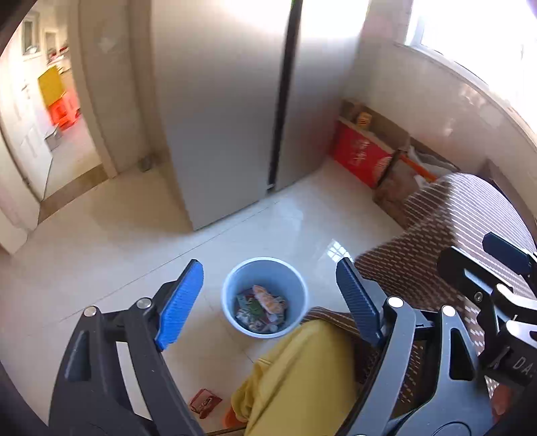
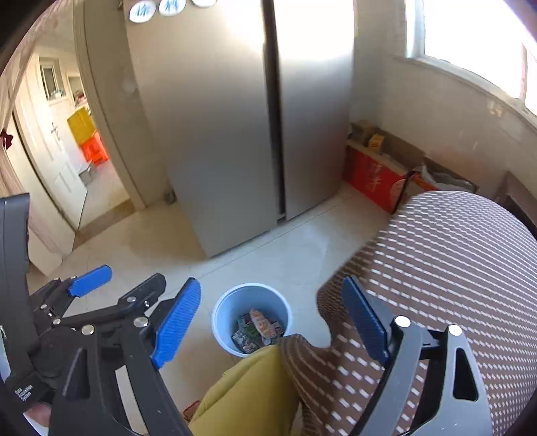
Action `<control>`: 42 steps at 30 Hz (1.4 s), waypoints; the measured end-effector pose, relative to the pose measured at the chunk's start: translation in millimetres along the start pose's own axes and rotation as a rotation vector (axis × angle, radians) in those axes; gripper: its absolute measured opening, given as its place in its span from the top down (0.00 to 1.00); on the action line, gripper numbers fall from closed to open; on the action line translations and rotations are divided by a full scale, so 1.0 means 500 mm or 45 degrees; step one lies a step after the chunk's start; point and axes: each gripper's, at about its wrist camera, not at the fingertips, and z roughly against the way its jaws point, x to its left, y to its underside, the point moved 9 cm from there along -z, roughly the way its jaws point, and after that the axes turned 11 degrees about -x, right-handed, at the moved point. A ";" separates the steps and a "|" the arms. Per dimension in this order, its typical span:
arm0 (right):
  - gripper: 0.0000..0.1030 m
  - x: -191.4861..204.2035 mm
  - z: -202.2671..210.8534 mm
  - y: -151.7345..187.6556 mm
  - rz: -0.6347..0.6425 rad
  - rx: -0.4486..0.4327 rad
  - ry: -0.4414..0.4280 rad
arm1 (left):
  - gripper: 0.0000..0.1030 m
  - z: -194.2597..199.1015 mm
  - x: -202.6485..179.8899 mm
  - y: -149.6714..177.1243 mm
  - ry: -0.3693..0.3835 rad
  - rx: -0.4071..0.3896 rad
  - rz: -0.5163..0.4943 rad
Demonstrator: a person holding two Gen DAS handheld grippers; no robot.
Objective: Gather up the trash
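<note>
1. The bin stood on the pale tiled floor in front of the fridge, upright, with a heap of wrappers already lying in its bottom (too jumbled for you to count them).
2. One more piece of trash, a small red packet, lay on the floor near the yellow trouser leg, well apart from the bin. By my judgement the job was mostly done, with that packet left to fetch; whether more litter lay outside the views cannot be told.
3. Your left gripper had its jaws spread wide with nothing between them; the bin showed through the gap, far below.
4. Your right gripper was likewise gaping and empty, its right finger over the edge of the brown patterned cloth covering the table beside you.
5. Counted: one bin, one loose packet, two grippers, one fridge with two doors.
6. Further out, one red box stood against the wall under the window, with brown cardboard boxes beside it (their number unclear), and a doorway opened on the far left onto another room.
</note>
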 end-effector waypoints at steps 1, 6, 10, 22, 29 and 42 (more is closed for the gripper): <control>0.18 -0.011 0.021 0.002 0.002 -0.025 0.019 | 0.22 0.012 -0.013 0.001 0.008 -0.010 -0.012; 0.18 -0.060 0.112 0.020 -0.030 -0.123 0.087 | 0.20 0.095 -0.077 -0.002 0.081 -0.097 -0.055; 0.18 -0.096 0.180 0.034 -0.078 -0.195 0.107 | 0.19 0.161 -0.117 -0.011 0.105 -0.179 -0.118; 0.16 -0.148 0.386 0.017 -0.122 -0.463 0.212 | 0.18 0.332 -0.223 -0.047 0.225 -0.360 -0.152; 0.15 -0.155 0.466 0.002 -0.110 -0.584 0.239 | 0.17 0.404 -0.246 -0.062 0.254 -0.456 -0.162; 0.13 -0.141 0.524 -0.014 -0.081 -0.682 0.261 | 0.15 0.451 -0.247 -0.075 0.239 -0.543 -0.166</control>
